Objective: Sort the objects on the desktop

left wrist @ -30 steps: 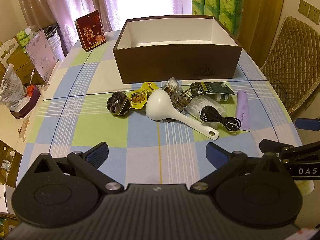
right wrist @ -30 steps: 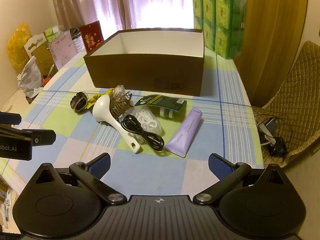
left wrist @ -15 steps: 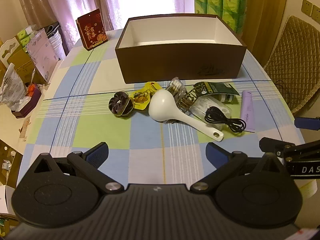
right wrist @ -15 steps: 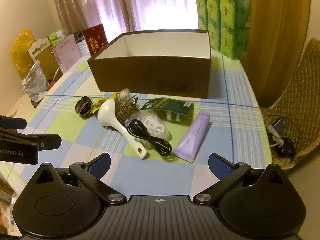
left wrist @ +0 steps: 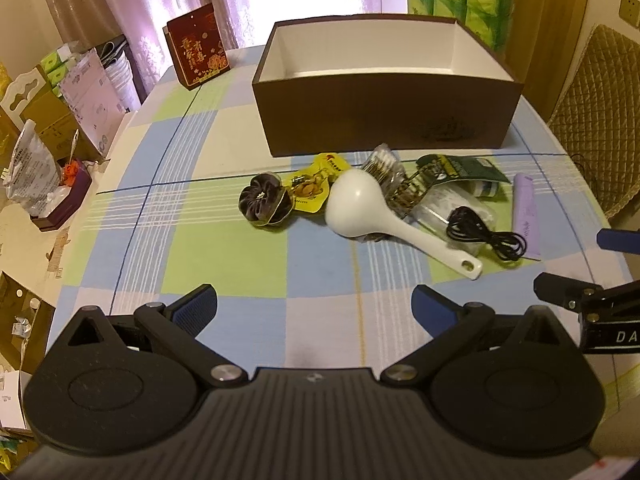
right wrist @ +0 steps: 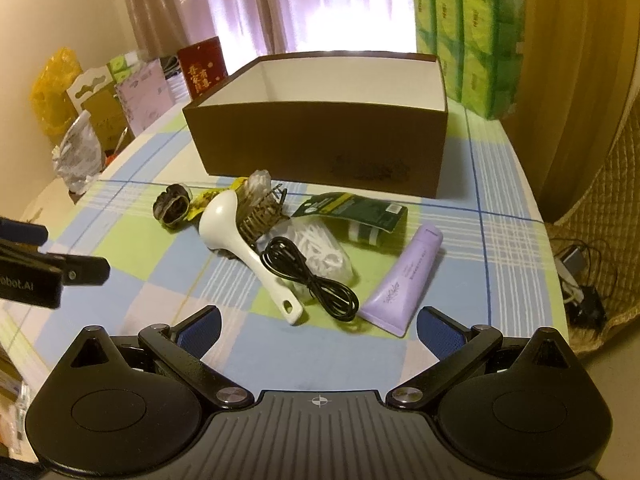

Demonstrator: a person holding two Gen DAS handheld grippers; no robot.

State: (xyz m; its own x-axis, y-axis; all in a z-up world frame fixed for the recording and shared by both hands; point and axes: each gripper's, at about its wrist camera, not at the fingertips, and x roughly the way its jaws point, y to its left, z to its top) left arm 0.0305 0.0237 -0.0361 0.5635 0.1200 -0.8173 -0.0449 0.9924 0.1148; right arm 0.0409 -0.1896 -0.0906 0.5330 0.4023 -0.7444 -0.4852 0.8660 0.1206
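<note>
An empty brown box [left wrist: 384, 120] [right wrist: 320, 148] with white inside stands at the back of the checked tablecloth. In front of it lies a cluster: a dark fabric scrunchie [left wrist: 263, 204], a yellow packet [left wrist: 311, 188], a white rice spoon [left wrist: 372, 216] [right wrist: 244, 240], a coiled black cable [left wrist: 482, 236] [right wrist: 310, 276], a dark green packet [right wrist: 356, 212] and a lilac tube [left wrist: 526, 212] [right wrist: 408, 276]. My left gripper [left wrist: 314, 304] hangs open, short of the scrunchie and spoon. My right gripper [right wrist: 318, 328] is open too, just short of the cable and tube.
A red printed box [left wrist: 198, 46] stands at the table's back left. Green tissue packs [right wrist: 476, 44] stand behind the brown box on the right. Bags and cartons [left wrist: 44, 148] crowd a side surface on the left. A quilted chair [left wrist: 600, 120] is past the right edge.
Both grippers have come forward toward the cluster, which now looks nearer and larger. Both stay open; nothing on the table has moved.
</note>
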